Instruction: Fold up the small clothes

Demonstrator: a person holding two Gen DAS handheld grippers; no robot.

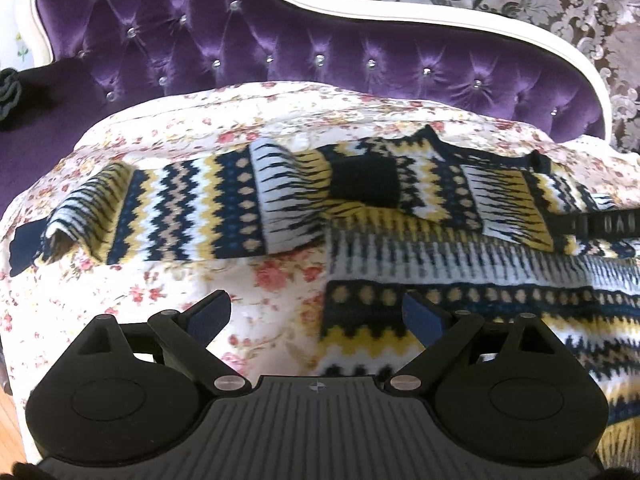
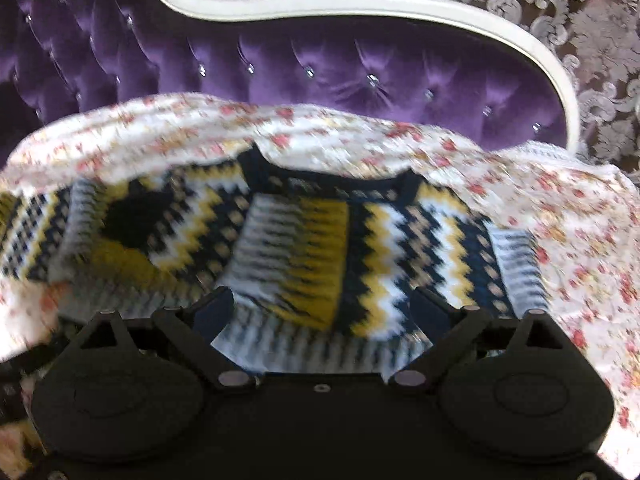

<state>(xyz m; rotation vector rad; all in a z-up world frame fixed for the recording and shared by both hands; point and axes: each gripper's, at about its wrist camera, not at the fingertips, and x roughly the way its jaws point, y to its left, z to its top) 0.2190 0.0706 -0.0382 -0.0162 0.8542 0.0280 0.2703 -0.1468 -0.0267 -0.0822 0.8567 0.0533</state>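
A purple velvet sofa back [image 1: 280, 48] was seen at the far side, deep-buttoned w/ small crystal studs and edged by a curved cream frame [image 1: 400, 20]. Behind it, a brown-and-silver damask wall covering [image 1: 580, 8] was visible. The seat was covered by a floral quilt [image 1: 168, 288], cream w/ small pink and red roses, soft and slightly rumpled.

On the quilt a knitted sweater [image 1: 224, 208] was laid flat, patterned in zigzag and diamond bands of navy, mustard, white and tan, approx. centre to right of the seat. One sleeve was stretched out to the left; a dark navy patch was seen near the middle. In the right wrist view the sweater [image 2: 304, 240] was shown w/ its dark ribbed neckline at the far edge; the picture was blurred.

The left gripper [image 1: 316, 316] was held above the quilt beside the sweater's near hem, fingers spread wide, nothing between them. The right gripper [image 2: 324, 312] was held over the sweater's body, fingers likewise set wide apart, no cloth pinched.
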